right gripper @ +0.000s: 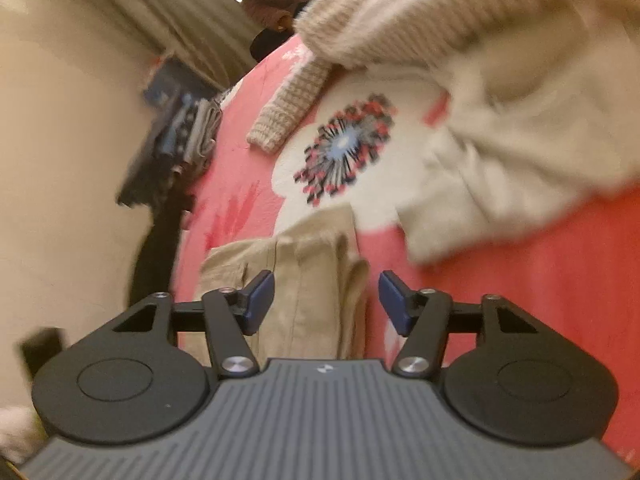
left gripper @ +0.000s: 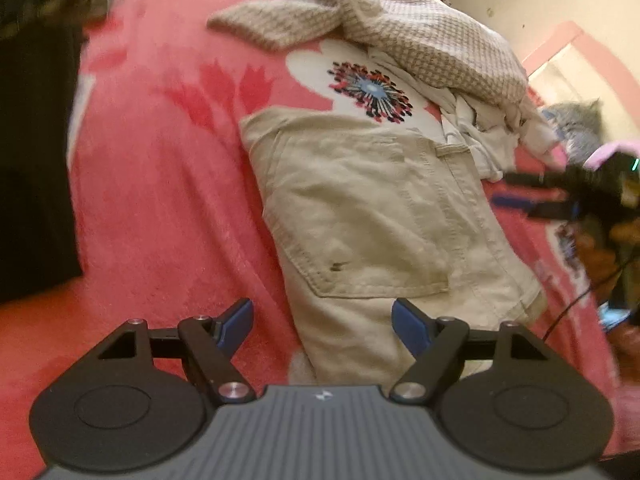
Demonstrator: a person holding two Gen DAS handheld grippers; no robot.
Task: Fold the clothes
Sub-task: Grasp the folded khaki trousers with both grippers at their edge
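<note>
The beige trousers (left gripper: 360, 216) are seen folded into a compact, flat packet on the pink blanket (left gripper: 168, 184) of the bed, so this garment is judged to be done or nearly done. A heap of unfolded clothes remains beyond it: a checked knit (left gripper: 420, 40) is piled on top of pale garments (left gripper: 472, 136), and these are taken to be what is left of the task. In the left wrist view, the left claw (left gripper: 322, 322) is held wide open with nothing between its pads; the near end of the trousers lies just beyond and between the fingers, untouched as far as can be seen. In the right wrist view, the right claw (right gripper: 326, 300) is held part-open and empty, with the layered edge of the trousers (right gripper: 312, 280) lying in the gap between the pads, but no pad is seen pressing on the cloth. The right wrist view is blurred, so contact with the fabric underneath cannot be ruled out with certainty. The heap is seen above and to the right of that claw, well clear of its fingers. The right claw is also visible at the right edge of the left view, near the far side of the trousers.
</note>
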